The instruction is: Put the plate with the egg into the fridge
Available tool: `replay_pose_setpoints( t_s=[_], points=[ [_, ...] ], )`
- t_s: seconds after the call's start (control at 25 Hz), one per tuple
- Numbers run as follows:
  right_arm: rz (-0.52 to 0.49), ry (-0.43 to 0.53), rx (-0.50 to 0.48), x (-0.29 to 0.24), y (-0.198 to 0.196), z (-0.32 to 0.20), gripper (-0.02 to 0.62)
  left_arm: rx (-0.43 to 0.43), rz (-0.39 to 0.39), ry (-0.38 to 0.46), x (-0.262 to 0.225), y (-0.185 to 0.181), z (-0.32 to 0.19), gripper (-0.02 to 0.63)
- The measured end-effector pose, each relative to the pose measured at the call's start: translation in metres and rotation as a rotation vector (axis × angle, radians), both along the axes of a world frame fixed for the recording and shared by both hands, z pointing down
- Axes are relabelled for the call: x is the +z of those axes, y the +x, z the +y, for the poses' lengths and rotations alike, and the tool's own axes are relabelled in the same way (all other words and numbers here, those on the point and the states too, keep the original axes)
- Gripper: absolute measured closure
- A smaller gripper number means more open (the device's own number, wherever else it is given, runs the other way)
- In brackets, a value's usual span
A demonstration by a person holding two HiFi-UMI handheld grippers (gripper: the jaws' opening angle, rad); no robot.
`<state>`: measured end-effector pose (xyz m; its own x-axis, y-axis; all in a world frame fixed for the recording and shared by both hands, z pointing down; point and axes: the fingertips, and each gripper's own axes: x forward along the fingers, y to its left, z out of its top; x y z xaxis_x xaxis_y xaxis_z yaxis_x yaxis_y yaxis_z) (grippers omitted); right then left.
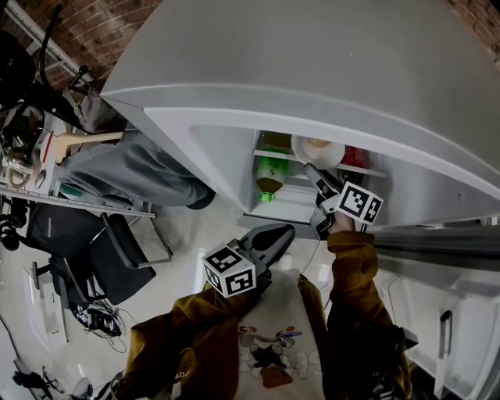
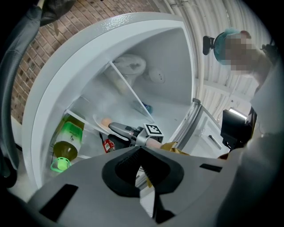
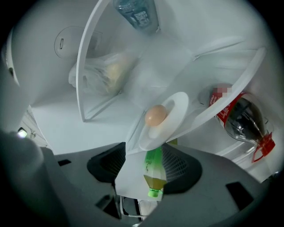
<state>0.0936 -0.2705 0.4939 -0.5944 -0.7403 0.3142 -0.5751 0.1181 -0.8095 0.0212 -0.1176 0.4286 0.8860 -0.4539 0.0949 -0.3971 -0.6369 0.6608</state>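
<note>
White fridge shelf (image 3: pixel 235 80) apparently bears the plate (image 3: pixel 175 111); brick wall (image 1: pixel 101 27) beyond.

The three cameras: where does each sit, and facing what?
Head view: on the person's head, looking down into the fridge; sleeves, left tongs, right tongs show.
Left gripper view: on left tongs, facing the fridge; shut jaws show.
Right gripper view: on right tongs, facing the plate and egg; open jaws show.
All share the plate.

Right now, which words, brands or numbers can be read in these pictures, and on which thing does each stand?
Nothing can be read.
Green bottle label: blurred.
Dark bottle, red label: blurred.
Clear bottle label: too small.
Marker cube: pattern only.
</note>
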Motion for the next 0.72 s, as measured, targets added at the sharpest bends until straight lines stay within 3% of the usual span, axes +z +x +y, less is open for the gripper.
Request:
replay_pose_setpoints(
  t_s=[0.72],
  points=[
    [-0.035,-0.036,0.039,0.0064,0.005,0.0051,0.36,0.0,0.006,0.001,-0.0018,0.0003,0.0014,0.601]
  ],
)
